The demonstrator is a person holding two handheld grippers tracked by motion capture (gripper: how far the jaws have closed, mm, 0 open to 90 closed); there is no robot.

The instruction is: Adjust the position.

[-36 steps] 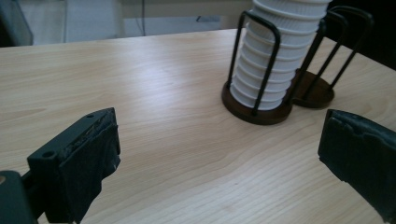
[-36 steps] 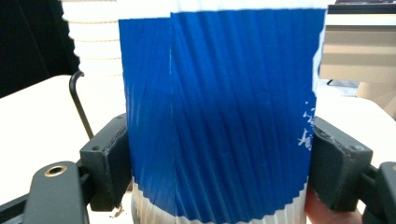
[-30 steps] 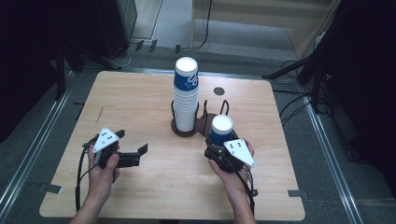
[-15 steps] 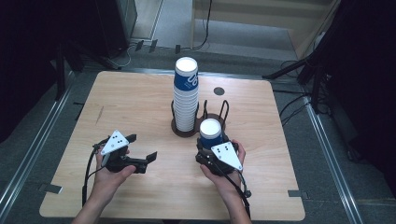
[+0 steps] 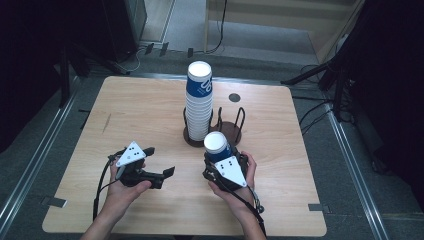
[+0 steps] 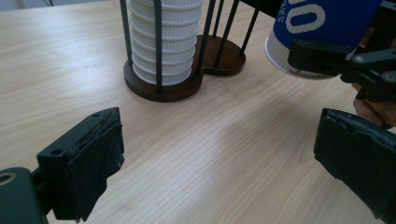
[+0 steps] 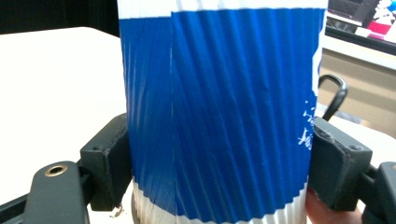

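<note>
Wooden surface (image 5: 150, 115) carries the cup rack (image 5: 220, 134); right claw (image 5: 222, 162) clamps a blue paper cup (image 5: 217, 146), left claw (image 5: 157, 162) gapes empty and should approach squarely.

The table (image 5: 150, 115) is being lit evenly from above while the far floor and both sides are being left dark. Soft shadows are being cast near the cup stack (image 5: 199, 107). The held cup (image 7: 219, 116) is being rendered slightly blurred, and the table behind it is being washed out by glare.
</note>
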